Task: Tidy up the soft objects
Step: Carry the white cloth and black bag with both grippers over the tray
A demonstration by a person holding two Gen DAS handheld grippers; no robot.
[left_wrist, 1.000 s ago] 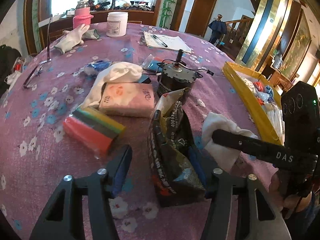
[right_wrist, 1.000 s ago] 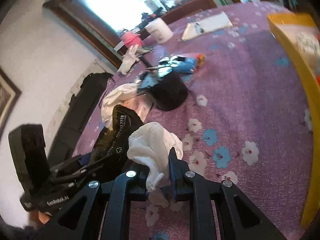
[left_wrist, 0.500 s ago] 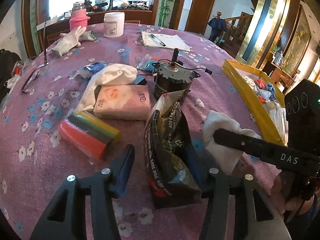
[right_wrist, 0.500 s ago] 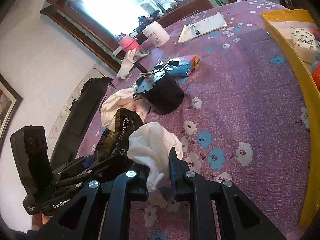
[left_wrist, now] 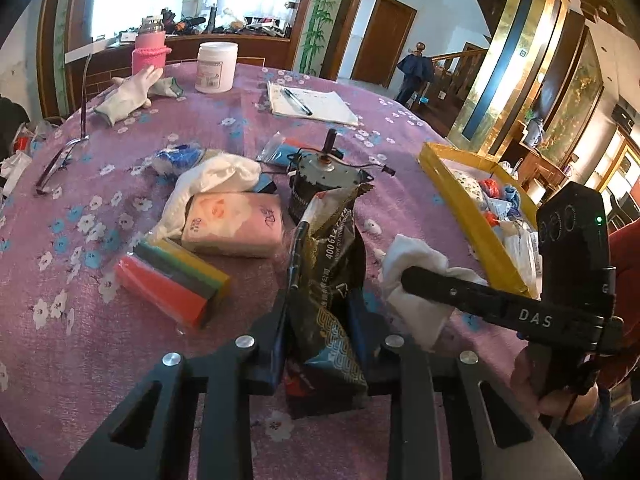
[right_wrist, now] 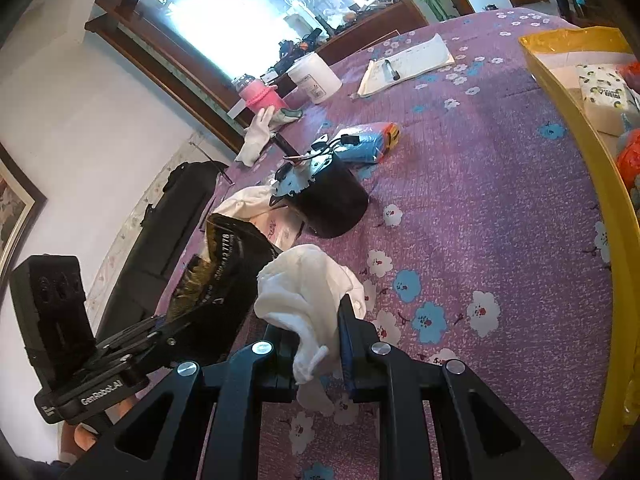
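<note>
My left gripper (left_wrist: 320,312) is shut on a dark foil snack bag (left_wrist: 328,280), which stands upright on the purple flowered tablecloth (left_wrist: 100,340); the bag also shows in the right wrist view (right_wrist: 224,280). My right gripper (right_wrist: 316,320) is shut on a white cloth (right_wrist: 308,292), just right of the bag; the cloth also shows in the left wrist view (left_wrist: 416,264). A yellow tray (left_wrist: 460,216) with several soft items lies at the right. A pink tissue pack (left_wrist: 236,222), a stack of coloured sponges (left_wrist: 172,280) and a white sock (left_wrist: 216,180) lie left of the bag.
A black motor (left_wrist: 324,180) stands behind the bag. Farther back are a white jar (left_wrist: 216,66), a pink bottle (left_wrist: 149,52), white gloves (left_wrist: 128,94), a notepad with pen (left_wrist: 308,102), a blue packet (left_wrist: 178,158) and glasses (left_wrist: 60,156).
My left gripper has closed its fingers onto the dark snack bag. My right gripper keeps its hold on the white cloth and has shifted only slightly.
</note>
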